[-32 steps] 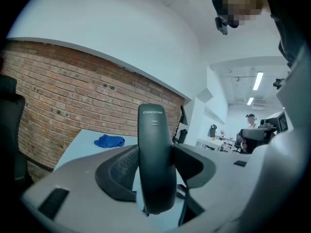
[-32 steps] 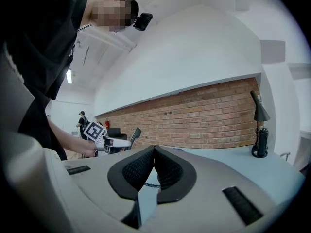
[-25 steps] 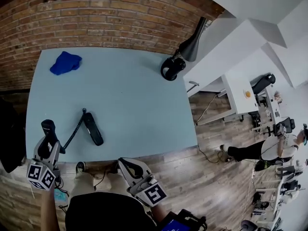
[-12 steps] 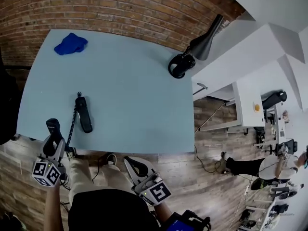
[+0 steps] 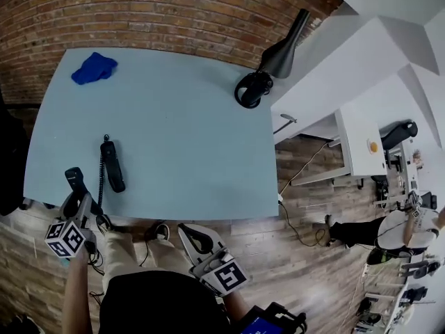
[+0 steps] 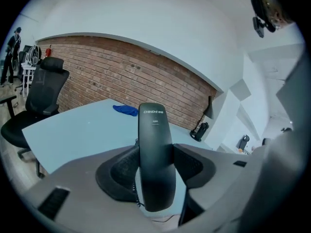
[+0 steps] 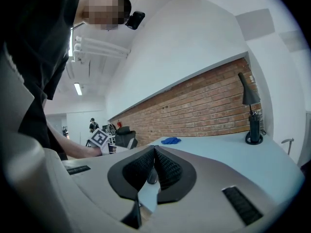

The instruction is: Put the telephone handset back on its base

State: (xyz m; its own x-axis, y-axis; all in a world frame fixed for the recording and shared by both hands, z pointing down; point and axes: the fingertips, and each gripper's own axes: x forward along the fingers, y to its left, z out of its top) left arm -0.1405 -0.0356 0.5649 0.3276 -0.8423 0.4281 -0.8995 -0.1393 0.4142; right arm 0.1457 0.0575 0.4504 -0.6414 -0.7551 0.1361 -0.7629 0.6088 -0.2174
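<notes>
The black phone base (image 5: 112, 165) lies flat on the light blue table (image 5: 188, 138), near its front left. A coiled cord (image 5: 101, 179) runs from the base toward the table's front edge. My left gripper (image 5: 75, 199) is shut on the black handset (image 5: 74, 181), which it holds upright at the front left edge, just left of the base. In the left gripper view the handset (image 6: 154, 144) stands between both pads (image 6: 121, 166). My right gripper (image 5: 190, 234) hangs below the table's front edge, over the person's lap. Its jaws are shut with nothing held (image 7: 154, 166).
A blue cloth (image 5: 94, 68) lies at the table's far left corner. A black desk lamp (image 5: 253, 89) stands at the far right corner, against the brick wall (image 5: 174, 12). A black office chair (image 6: 41, 91) is left of the table. A white desk (image 5: 361, 145) and a person (image 5: 396, 228) are to the right.
The head view has swung a little. My left gripper keeps hold of the handset at the front left edge and stands slightly nearer the base. The right gripper has barely moved.
</notes>
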